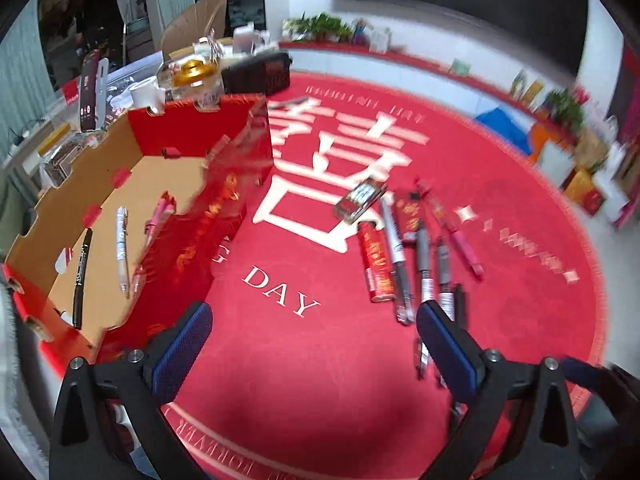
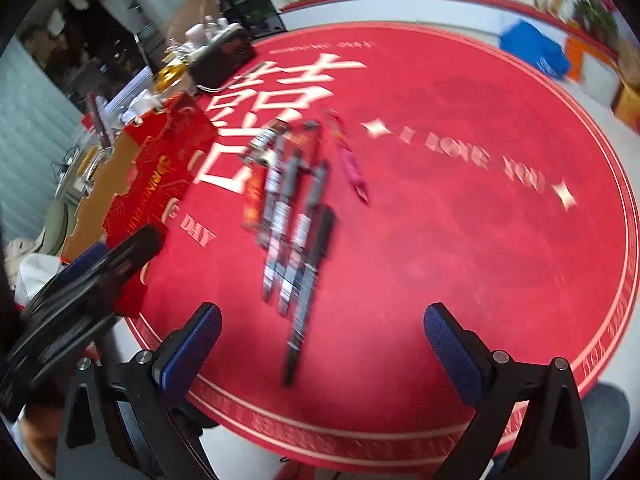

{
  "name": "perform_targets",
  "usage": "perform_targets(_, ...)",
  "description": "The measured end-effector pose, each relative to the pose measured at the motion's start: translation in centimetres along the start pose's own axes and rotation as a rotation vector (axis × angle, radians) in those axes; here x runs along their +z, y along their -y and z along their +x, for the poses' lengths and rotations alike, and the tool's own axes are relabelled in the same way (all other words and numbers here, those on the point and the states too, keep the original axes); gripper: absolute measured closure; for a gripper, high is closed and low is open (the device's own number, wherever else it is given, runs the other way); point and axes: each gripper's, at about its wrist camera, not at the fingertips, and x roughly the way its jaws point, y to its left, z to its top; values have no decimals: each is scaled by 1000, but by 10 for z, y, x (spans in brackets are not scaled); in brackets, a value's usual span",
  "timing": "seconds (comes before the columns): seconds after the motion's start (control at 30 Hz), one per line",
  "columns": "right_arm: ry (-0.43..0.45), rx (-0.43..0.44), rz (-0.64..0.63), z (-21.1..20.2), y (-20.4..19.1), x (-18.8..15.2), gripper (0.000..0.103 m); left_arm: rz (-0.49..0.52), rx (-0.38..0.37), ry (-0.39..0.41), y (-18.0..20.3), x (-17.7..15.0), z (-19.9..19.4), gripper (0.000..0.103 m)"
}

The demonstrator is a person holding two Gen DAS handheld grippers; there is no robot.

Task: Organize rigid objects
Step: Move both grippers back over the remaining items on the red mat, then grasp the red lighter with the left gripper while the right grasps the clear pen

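An open cardboard box (image 1: 236, 148) with red outer walls stands on the left of a round red mat (image 1: 320, 360). Inside it lie a black marker (image 1: 82, 276), a white pen (image 1: 122, 248) and a pink pen (image 1: 156, 220). On the mat to the right lie several grey pens (image 1: 416, 256), a pink pen (image 1: 460, 236), a red tube (image 1: 374, 264) and a small printed pack (image 1: 360, 200). My left gripper (image 1: 316, 316) hovers open and empty over the mat, between box and pile. My right gripper (image 2: 322, 312) is open and empty just short of the blurred pen pile (image 2: 288, 216).
Behind the box stand a glass jar with a gold lid (image 1: 192, 74), a dark case (image 1: 256, 74) and a white cup (image 1: 146, 94). A ledge with plants (image 1: 316, 26) and a blue bag (image 2: 534, 50) border the far side. The mat's right half (image 2: 480, 220) is bare.
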Motion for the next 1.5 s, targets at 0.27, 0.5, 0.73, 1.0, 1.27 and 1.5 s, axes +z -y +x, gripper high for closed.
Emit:
perform_targets(0.27,18,33,20,-15,33,-8,1,-35,93,-110,7,17,65,1)
perform_targets(0.5,20,63,48,-13,51,-1,1,-17,59,-121,17,27,81,1)
perform_targets(0.73,8,36,19,-1,52,13,1,-112,112,-126,-4,27,88,0)
perform_targets(1.0,-23,-92,-106,45,25,88,1,39,59,-67,22,35,91,0)
perform_targets(1.27,-56,-206,-233,89,7,126,3,91,-15,-49,20,40,97,0)
perform_targets(1.5,-63,-241,-342,102,-12,132,29,148,-12,2,25,37,94,0)
